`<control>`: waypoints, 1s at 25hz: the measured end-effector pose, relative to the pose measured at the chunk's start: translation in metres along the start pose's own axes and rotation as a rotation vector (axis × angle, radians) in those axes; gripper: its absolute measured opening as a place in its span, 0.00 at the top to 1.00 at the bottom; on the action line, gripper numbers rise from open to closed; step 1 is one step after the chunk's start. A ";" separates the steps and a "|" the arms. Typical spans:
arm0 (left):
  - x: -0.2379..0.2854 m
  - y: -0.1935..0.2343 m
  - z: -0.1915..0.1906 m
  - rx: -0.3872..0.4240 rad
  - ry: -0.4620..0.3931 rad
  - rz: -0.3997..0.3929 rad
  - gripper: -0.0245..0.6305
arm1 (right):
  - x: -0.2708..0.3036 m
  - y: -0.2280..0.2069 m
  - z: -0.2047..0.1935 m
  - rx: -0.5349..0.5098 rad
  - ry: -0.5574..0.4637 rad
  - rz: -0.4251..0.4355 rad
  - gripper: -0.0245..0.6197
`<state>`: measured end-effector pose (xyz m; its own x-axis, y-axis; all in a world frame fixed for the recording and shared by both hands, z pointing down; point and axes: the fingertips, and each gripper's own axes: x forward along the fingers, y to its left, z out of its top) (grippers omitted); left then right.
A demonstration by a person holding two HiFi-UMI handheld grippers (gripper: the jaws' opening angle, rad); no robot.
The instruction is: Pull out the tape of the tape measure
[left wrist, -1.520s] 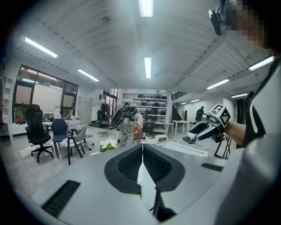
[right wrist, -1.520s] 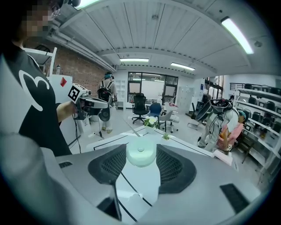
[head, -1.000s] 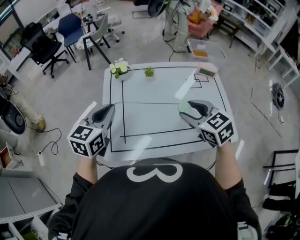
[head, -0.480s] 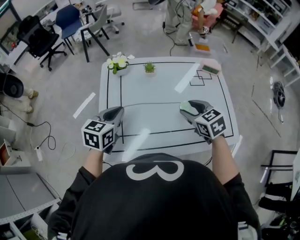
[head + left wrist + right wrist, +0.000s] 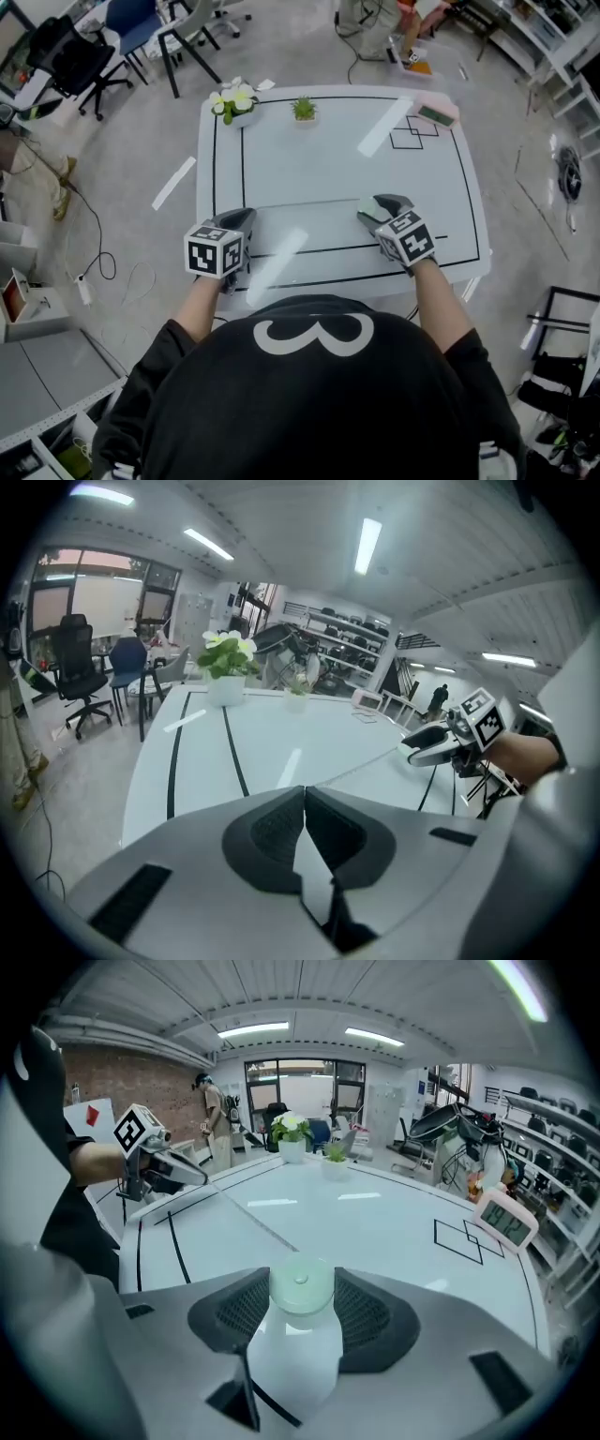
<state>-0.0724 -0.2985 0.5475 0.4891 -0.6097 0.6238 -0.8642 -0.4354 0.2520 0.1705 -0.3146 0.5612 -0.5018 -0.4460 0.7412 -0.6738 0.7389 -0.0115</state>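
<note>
A small round tape measure (image 5: 300, 1290) with a pale green top and a white body sits between the pads of my right gripper (image 5: 301, 1283), which is shut on it. In the head view that gripper (image 5: 374, 208) hovers over the near right part of the white table (image 5: 319, 159), and the pale case (image 5: 371, 215) shows at its tip. Over the table's near left edge, my left gripper (image 5: 241, 219) has its jaws pressed together. In its own view, nothing shows between the pads of the left gripper (image 5: 305, 794). No pulled-out tape is visible.
Black lines (image 5: 281, 203) are drawn on the table. At the far edge stand a pot of white flowers (image 5: 232, 101), a small green plant (image 5: 303, 110) and a pink digital clock (image 5: 436, 113). Office chairs (image 5: 70, 61) and shelving surround the table.
Both grippers have come down toward the table and drawn slightly nearer each other. The right one still holds the tape measure and the left stays shut.
</note>
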 end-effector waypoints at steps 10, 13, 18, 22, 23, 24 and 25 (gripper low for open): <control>0.023 0.013 -0.028 0.026 0.118 0.055 0.95 | 0.026 0.004 -0.023 0.021 0.063 0.007 0.61; 0.025 0.015 -0.029 0.031 0.127 0.069 0.95 | 0.028 0.003 -0.022 0.029 0.058 0.018 0.61; 0.025 0.014 -0.031 0.022 0.144 0.061 0.92 | 0.028 0.004 -0.023 0.038 0.071 0.023 0.61; 0.025 0.013 -0.030 0.000 0.145 0.044 0.79 | 0.028 0.006 -0.023 0.066 0.071 0.045 0.57; 0.024 0.013 -0.029 -0.003 0.142 0.043 0.77 | 0.028 0.007 -0.024 0.074 0.071 0.057 0.50; 0.023 0.014 -0.028 -0.007 0.138 0.040 0.74 | 0.027 0.009 -0.024 0.079 0.071 0.066 0.46; 0.022 0.013 -0.027 -0.011 0.134 0.036 0.72 | 0.025 0.009 -0.023 0.084 0.066 0.069 0.42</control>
<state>-0.0766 -0.2994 0.5848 0.4379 -0.5303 0.7259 -0.8826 -0.4072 0.2350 0.1643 -0.3079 0.5953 -0.5136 -0.3590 0.7793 -0.6834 0.7203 -0.1186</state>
